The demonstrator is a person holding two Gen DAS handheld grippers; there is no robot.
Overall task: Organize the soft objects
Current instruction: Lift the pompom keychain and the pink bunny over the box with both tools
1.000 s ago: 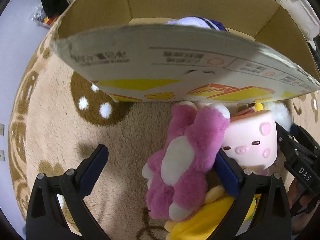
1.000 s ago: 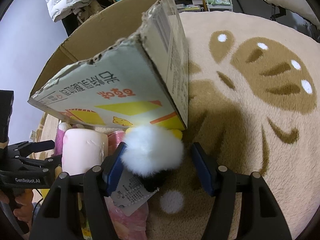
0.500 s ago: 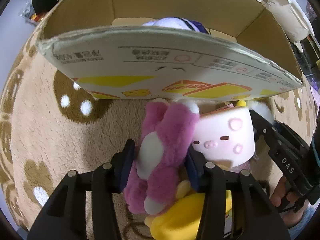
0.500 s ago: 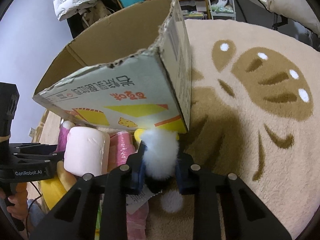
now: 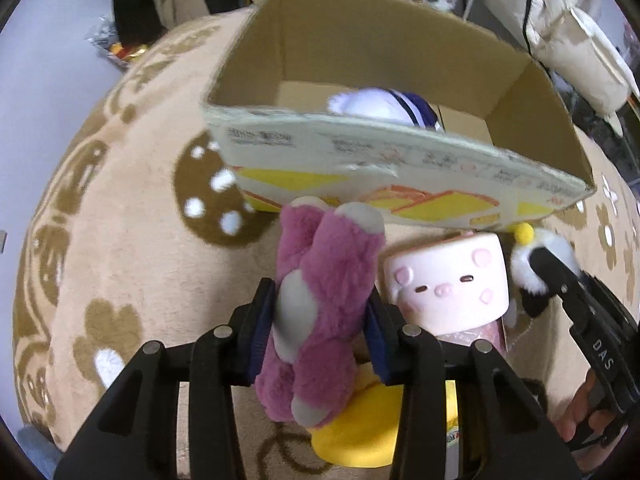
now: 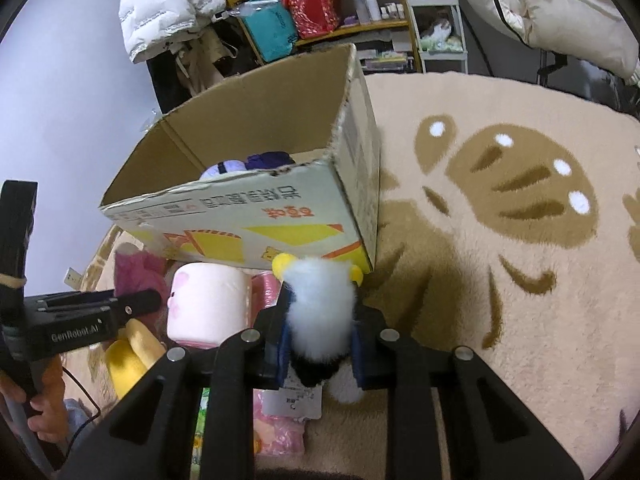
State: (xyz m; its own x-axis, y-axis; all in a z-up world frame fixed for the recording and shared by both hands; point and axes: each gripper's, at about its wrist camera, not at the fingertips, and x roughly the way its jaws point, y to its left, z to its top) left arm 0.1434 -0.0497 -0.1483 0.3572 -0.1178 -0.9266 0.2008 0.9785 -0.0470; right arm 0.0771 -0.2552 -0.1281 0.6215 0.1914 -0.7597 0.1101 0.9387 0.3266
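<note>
Two plush toys being gripped: left gripper [image 5: 320, 332] closing on magenta furry bear [image 5: 320, 312], open printed cardboard box [image 5: 400, 172] at twelve o'clock; right gripper [image 6: 320, 340] pinching white fluffy bird [image 6: 320, 304].
</note>
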